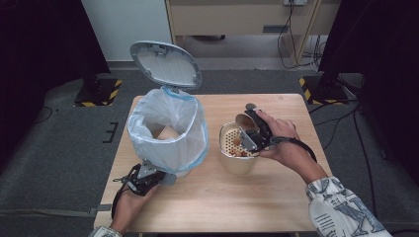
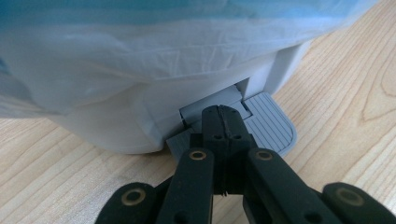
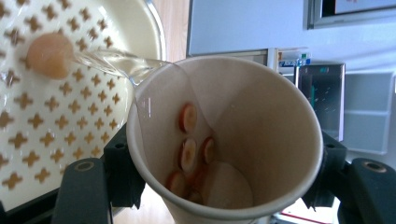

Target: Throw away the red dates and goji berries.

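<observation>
Paper cup (image 3: 224, 140) tipped over the strainer pot (image 1: 237, 148) near mid-table, toward the right edge; liquid streaming out, fruit slices (image 3: 189, 154) left inside. My right gripper (image 1: 254, 131) clenched around the cup. Left gripper (image 2: 223, 123), jaws closed together, presses the bin's pedal (image 2: 271, 123); lid (image 1: 165, 64) up.

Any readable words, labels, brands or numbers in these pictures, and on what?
None can be read.
The sleeve on the person's right arm bears a large printed pattern, perhaps letters, not legible.
The small label on the far shelf in the right gripper view is too blurred.
The paper cup and the bin are unmarked.
</observation>
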### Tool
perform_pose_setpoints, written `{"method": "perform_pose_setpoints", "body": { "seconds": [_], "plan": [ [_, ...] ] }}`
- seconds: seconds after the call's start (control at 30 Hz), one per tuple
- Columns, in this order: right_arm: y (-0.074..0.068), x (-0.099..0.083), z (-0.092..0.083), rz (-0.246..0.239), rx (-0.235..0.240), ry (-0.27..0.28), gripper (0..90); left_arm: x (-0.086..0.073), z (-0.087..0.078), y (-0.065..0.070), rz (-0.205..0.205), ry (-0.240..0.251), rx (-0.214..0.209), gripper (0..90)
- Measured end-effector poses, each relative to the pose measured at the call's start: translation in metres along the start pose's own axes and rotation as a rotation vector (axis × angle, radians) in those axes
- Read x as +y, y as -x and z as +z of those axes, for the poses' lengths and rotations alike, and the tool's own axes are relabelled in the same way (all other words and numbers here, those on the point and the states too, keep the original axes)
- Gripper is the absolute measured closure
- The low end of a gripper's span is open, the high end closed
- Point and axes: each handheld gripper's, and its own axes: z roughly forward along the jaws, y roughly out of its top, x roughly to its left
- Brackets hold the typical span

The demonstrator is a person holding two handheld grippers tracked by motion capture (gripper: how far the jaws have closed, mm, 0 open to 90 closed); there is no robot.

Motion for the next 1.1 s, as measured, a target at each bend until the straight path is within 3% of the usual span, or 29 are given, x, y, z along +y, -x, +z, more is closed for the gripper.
{"method": "perform_pose_setpoints", "body": {
  "seconds": [0.23,0.33,0.53,0.6,0.67,0.83,0.9,1.1],
  "plan": [
    [-0.008,0.012,-0.004,-0.251,-0.051,-0.090,31.6,0.000,0.000,0.000,0.000,0.000,0.000,90.0],
    [-0.009,0.016,-0.006,-0.283,-0.066,-0.101,31.6,0.000,0.000,0.000,0.000,0.000,0.000,90.0],
    [-0.008,0.020,-0.010,-0.403,-0.103,-0.137,31.6,0.000,0.000,0.000,-0.004,0.002,-0.001,90.0],
    [-0.008,0.021,-0.011,-0.414,-0.106,-0.138,31.6,0.000,0.000,0.000,-0.003,0.002,-0.001,90.0],
    [-0.008,0.021,-0.011,-0.468,-0.114,-0.151,31.6,0.000,0.000,0.000,-0.003,0.002,-0.001,90.0],
    [-0.011,0.020,-0.012,-0.488,-0.125,-0.160,31.5,0.000,0.000,0.000,-0.005,0.003,-0.002,90.0],
    [-0.011,0.021,-0.012,-0.524,-0.133,-0.167,31.5,0.000,0.000,0.000,-0.005,0.003,-0.002,90.0],
    [-0.009,0.018,-0.012,-0.441,-0.117,-0.151,31.3,0.000,0.000,0.000,-0.004,0.003,-0.002,90.0]
  ]
}}
